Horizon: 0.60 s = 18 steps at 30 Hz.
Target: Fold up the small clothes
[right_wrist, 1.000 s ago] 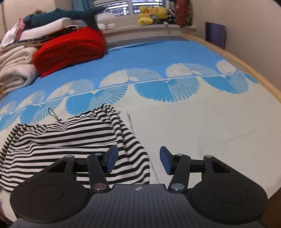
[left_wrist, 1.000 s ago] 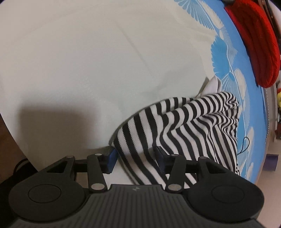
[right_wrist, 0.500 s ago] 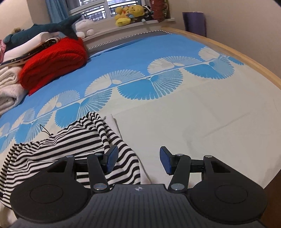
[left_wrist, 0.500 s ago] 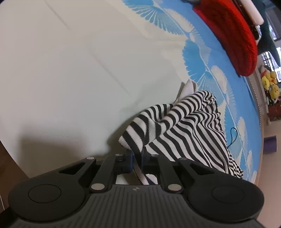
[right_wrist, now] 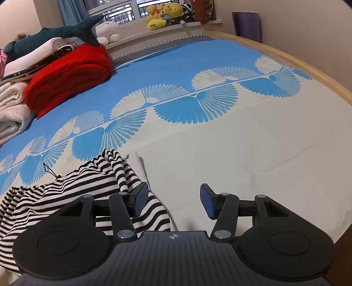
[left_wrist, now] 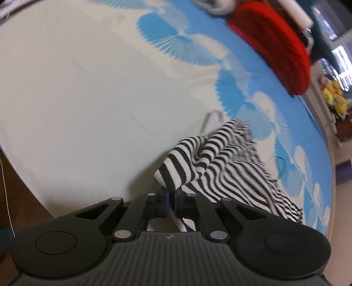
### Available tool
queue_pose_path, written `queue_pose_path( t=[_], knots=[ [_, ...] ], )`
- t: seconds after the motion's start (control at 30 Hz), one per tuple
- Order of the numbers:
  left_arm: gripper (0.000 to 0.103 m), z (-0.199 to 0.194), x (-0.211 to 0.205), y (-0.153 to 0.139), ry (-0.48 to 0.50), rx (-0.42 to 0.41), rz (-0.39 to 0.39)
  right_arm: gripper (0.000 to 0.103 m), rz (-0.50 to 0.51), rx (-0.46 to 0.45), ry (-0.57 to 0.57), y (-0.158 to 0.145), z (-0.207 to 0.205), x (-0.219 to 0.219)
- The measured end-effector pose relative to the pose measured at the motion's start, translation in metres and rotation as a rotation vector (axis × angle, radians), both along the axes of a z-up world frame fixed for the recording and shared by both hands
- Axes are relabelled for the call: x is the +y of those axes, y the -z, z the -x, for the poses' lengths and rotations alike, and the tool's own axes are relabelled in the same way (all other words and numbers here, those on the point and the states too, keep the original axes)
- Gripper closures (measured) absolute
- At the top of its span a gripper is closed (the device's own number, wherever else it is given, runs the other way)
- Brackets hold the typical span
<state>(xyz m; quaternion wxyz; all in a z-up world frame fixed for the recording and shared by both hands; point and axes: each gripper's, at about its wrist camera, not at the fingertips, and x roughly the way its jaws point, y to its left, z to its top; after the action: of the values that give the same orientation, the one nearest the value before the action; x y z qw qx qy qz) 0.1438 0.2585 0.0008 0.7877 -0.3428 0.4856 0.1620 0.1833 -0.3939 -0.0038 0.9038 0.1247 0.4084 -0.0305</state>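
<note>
A black-and-white striped garment (left_wrist: 222,162) lies crumpled on the bed, with a white piece of cloth (left_wrist: 212,120) peeking out behind it. My left gripper (left_wrist: 172,198) is shut on the garment's near corner, and that corner is lifted off the sheet. In the right wrist view the same striped garment (right_wrist: 72,184) spreads at lower left, with its right edge under the left finger. My right gripper (right_wrist: 173,199) stands open just above the pale sheet, with nothing pressed between its blue pads.
The bed has a cream and blue fan-patterned sheet (right_wrist: 242,136) and a wooden edge (right_wrist: 308,70) on the right. A folded red blanket (right_wrist: 68,74), pale folded blankets (right_wrist: 11,110) and a shark plush (right_wrist: 61,33) sit at the back left. Soft toys (right_wrist: 165,13) line the windowsill.
My left gripper closed on the striped garment's corner and rose with it, pulling the cloth up. The right gripper stayed open and rolled slightly; its view shifted little.
</note>
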Motion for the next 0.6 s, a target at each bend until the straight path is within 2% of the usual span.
queue_pose_path(
  t=[0.1,0.23,0.27,0.33,0.4,0.47,0.6],
  knots=[
    [0.099,-0.007,-0.017,-0.01,0.051,-0.006,-0.044,0.049,-0.014,0.003,0.0,-0.002,0.004,-0.005],
    [0.099,-0.018,-0.034,-0.005,0.104,-0.019,-0.099,0.049,0.002,-0.014,-0.002,-0.004,0.005,-0.012],
    [0.099,-0.018,-0.038,0.0,0.106,-0.026,-0.103,0.049,0.013,-0.014,-0.005,-0.003,0.005,-0.013],
    [0.099,-0.027,-0.046,0.012,0.105,0.024,-0.078,0.049,0.033,-0.01,-0.017,-0.002,0.002,-0.015],
    [0.099,-0.035,-0.056,-0.002,0.136,-0.035,-0.096,0.049,0.057,-0.009,-0.033,-0.001,0.0,-0.016],
    [0.099,-0.041,-0.077,-0.017,0.201,-0.069,-0.181,0.049,0.081,-0.012,-0.048,-0.001,-0.002,-0.018],
    [0.1,-0.055,-0.124,-0.031,0.291,-0.134,-0.17,0.049,0.113,-0.006,-0.065,0.002,-0.005,-0.023]
  ],
)
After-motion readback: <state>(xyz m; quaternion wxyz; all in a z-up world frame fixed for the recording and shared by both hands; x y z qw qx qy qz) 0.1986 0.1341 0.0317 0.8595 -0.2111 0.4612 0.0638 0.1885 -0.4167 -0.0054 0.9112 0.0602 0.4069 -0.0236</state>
